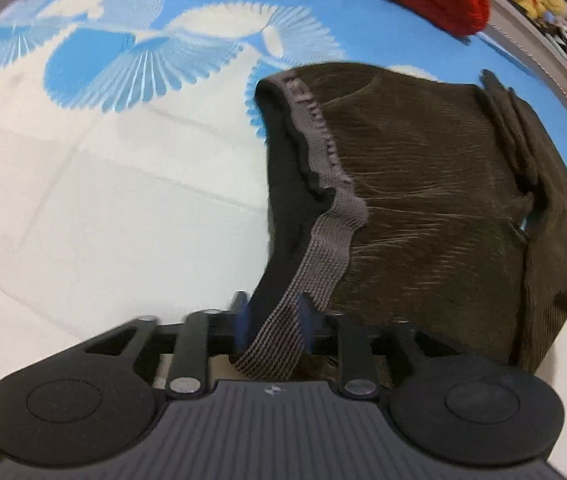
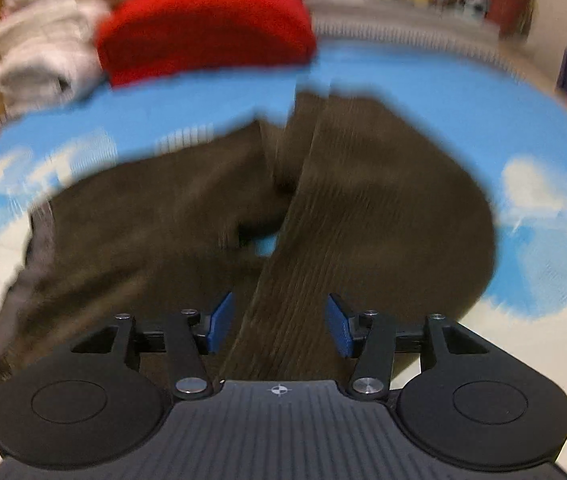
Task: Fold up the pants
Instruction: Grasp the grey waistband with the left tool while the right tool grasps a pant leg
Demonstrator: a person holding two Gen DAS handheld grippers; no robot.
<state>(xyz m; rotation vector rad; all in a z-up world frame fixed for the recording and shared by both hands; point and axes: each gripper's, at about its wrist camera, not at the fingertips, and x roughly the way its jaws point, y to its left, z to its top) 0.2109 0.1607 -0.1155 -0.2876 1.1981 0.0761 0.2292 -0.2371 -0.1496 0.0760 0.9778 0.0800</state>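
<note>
My left claw [image 1: 271, 322]: clamped on the grey waistband [image 1: 323, 236]. My right claw [image 2: 281, 326]: fingers spread, pant leg [image 2: 295, 288] between, ungripped. Pants [image 2: 187, 216]: rumpled on blue mat [image 2: 423, 80]; legs crossed, folding barely begun, I judge.

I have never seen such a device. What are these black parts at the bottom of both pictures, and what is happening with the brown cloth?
Each picture comes from a camera mounted on a hand-held claw; a person holds one in each hand. The left claw is shut on the grey ribbed waistband of the brown corduroy pants. The right claw is open, with a pant leg between its blue fingers. The pants lie on a blue-and-white patterned bedcover. Behind lies a red knitted garment.
</note>
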